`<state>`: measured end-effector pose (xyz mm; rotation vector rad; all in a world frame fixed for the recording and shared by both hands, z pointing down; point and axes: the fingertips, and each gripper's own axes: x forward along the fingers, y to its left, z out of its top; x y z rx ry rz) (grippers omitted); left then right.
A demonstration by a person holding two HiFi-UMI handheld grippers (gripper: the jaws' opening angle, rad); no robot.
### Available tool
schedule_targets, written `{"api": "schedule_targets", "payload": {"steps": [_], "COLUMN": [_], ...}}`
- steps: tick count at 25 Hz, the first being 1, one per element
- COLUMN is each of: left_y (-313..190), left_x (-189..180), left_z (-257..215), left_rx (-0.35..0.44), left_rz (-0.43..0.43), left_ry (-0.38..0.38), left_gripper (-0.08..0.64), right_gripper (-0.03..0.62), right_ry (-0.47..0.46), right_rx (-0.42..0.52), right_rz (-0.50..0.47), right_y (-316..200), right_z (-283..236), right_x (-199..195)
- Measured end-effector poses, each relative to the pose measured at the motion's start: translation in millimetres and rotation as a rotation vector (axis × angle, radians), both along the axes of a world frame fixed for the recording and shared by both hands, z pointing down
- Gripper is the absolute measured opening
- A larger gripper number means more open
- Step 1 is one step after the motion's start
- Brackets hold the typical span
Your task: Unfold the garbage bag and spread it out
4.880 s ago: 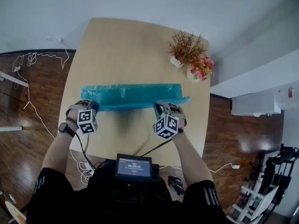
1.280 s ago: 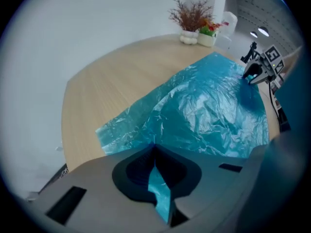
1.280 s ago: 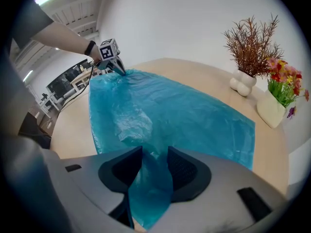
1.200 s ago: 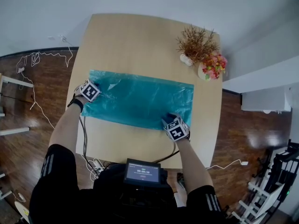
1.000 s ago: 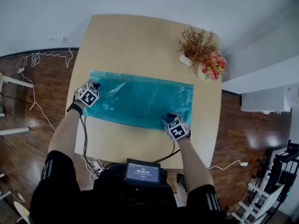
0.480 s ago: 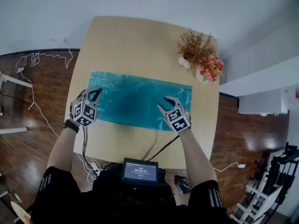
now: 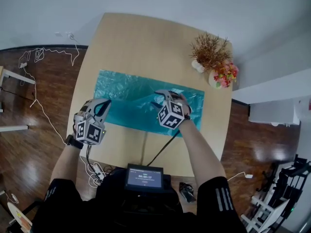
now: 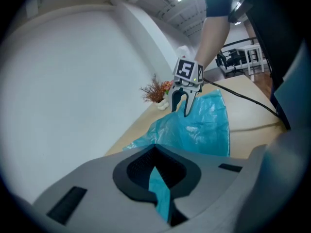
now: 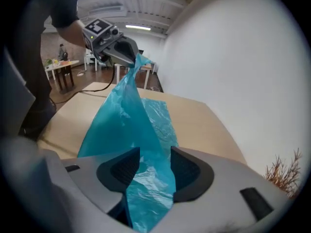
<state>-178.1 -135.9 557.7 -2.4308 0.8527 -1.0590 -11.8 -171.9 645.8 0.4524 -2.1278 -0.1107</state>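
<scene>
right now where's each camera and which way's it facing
Head view: on the head, steeply down at table and garbage bag; forearms, left hand-held gripper, right hand-held gripper.
Left gripper view: rides it, jaws shut on bag, facing right one.
Right gripper view: rides it, jaws just opening, bag between, facing left one.
Shared: bag.

Both arms are held up. The left gripper (image 7: pixel 105 103) is clamped on the bag (image 7: pixel 126 89). The right gripper's (image 7: pixel 155 98) jaws have just been opened around it.
</scene>
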Motion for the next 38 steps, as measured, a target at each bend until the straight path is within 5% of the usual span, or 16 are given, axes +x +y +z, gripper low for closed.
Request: {"api": "schedule_targets", "payload": {"steps": [5,9,12,17,19,22,28,31,35,38], "left_y": [13.1,17.4,16.4,4.2,-2.5,-7.5,6.4,17.7,30.2,45.2], "left_x": [3.5,-0.7,-8.8,-43.2,-49.0,-44.6,-17.7,-23.4,-25.1,-28.3], "left_z": [-4.0,-4.1,-7.8,-16.9,-34.3,-42.3,10.1,41.3,46.7,48.7], "left_rx": [0.011,-0.012,-0.034,0.023,0.053,0.064,-0.185,-0.285,-0.303,-0.298], "left_rz": [0.038,0.017,-0.02,-0.039,-0.025,0.106,0.368,0.402,0.384,0.4], "left_ry": [0.004,0.025,0.036,-0.044,-0.105,-0.271,-0.515,-0.619,-0.595,-0.583], "left_gripper": [0.0,0.0,0.001,0.227,0.268,0.298,0.354,0.347,0.008,0.007], "right_gripper": [0.22,0.025,0.018,0.018,0.018,0.018,0.018,0.018,0.018,0.026], "right_ry": [0.103,0.115,0.116,0.125,0.123,0.132,0.159,0.157,0.143,0.143], "right_rx": [-0.008,-0.016,-0.018,-0.003,0.006,0.027,0.067,0.082,0.099,0.112], "right_rz": [-0.014,0.012,0.024,0.064,0.077,0.076,0.101,0.11,0.123,0.127], "right_y": [-5.9,-3.9,1.0,6.2,8.3,13.2,26.4,36.5,50.6,61.3], "right_z": [25.7,30.6,27.7,17.3,12.7,4.0,-17.7,-27.4,-37.3,-39.8], "right_x": [3.5,9.9,10.0,8.9,8.3,4.2,-6.3,-9.2,-7.0,1.0]}}
